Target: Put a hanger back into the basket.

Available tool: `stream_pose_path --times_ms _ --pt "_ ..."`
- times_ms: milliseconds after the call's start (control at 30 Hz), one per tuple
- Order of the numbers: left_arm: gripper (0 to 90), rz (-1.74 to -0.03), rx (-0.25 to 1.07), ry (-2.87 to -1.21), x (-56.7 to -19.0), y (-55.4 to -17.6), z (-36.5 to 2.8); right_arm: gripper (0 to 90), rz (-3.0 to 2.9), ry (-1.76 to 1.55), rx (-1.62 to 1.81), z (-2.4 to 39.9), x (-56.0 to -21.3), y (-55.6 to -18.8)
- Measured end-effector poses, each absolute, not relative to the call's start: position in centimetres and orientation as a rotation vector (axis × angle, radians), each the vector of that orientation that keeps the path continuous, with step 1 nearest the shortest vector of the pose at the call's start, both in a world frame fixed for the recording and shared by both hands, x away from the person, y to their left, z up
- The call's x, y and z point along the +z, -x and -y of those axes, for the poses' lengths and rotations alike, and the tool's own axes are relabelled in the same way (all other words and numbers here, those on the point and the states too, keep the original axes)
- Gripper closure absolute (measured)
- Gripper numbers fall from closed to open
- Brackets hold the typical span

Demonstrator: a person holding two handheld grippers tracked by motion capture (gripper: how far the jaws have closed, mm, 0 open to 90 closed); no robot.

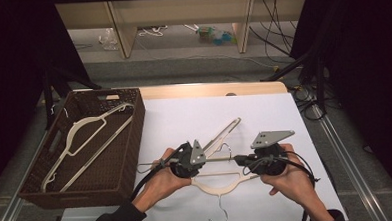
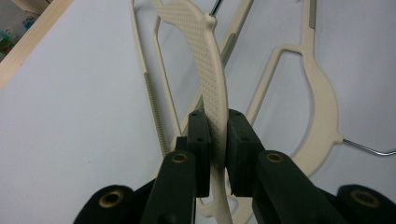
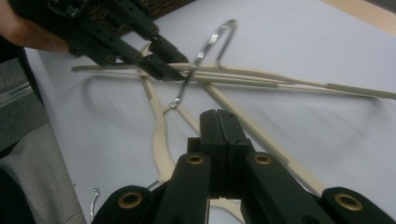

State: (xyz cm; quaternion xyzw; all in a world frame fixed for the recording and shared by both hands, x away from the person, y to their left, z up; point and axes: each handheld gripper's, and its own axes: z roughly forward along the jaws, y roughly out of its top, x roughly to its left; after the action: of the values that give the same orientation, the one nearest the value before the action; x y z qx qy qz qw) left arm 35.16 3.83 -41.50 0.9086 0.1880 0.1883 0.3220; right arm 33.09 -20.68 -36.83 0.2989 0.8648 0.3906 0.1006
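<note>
My left gripper (image 2: 217, 121) is shut on the textured shoulder of a cream plastic hanger (image 2: 205, 60), holding it above the white table. In the right gripper view that hanger's thin bars (image 3: 280, 83) run level, its metal hook (image 3: 210, 42) curls upward, and the left gripper (image 3: 168, 70) clamps it at the upper left. My right gripper (image 3: 219, 121) has its pads pressed flat together with nothing seen between them, just short of the hanger. In the high view both grippers, left (image 1: 206, 160) and right (image 1: 239, 161), face each other over the table's middle.
More cream hangers lie on the white sheet under the hands; one (image 1: 215, 187) points its hook at the near edge. A brown wicker basket (image 1: 135, 138) stands at the left with a hanger (image 1: 85, 140) inside. Bare white table (image 1: 184, 111) stretches beyond the hands.
</note>
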Motion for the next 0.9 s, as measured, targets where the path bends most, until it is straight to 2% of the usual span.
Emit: stream_pose_path --times_ms 400,600,667,900 --pt "82.1 -0.478 0.514 -2.386 -41.3 -35.1 -3.7 90.0 -2.543 -0.720 1.154 17.0 -35.1 -32.0" --pt "84.5 -0.495 0.551 -2.362 -40.6 -35.8 -4.8 90.0 -2.546 -0.759 1.160 18.3 -35.5 -32.2" --pt "86.3 -0.534 0.532 -2.350 -40.2 -36.2 -5.4 88.2 -2.539 -0.774 1.160 18.8 -35.7 -32.2" --pt "86.4 -0.615 0.470 -2.275 -39.4 -37.4 -7.1 69.5 -2.518 -0.876 1.163 21.0 -37.0 -32.8"
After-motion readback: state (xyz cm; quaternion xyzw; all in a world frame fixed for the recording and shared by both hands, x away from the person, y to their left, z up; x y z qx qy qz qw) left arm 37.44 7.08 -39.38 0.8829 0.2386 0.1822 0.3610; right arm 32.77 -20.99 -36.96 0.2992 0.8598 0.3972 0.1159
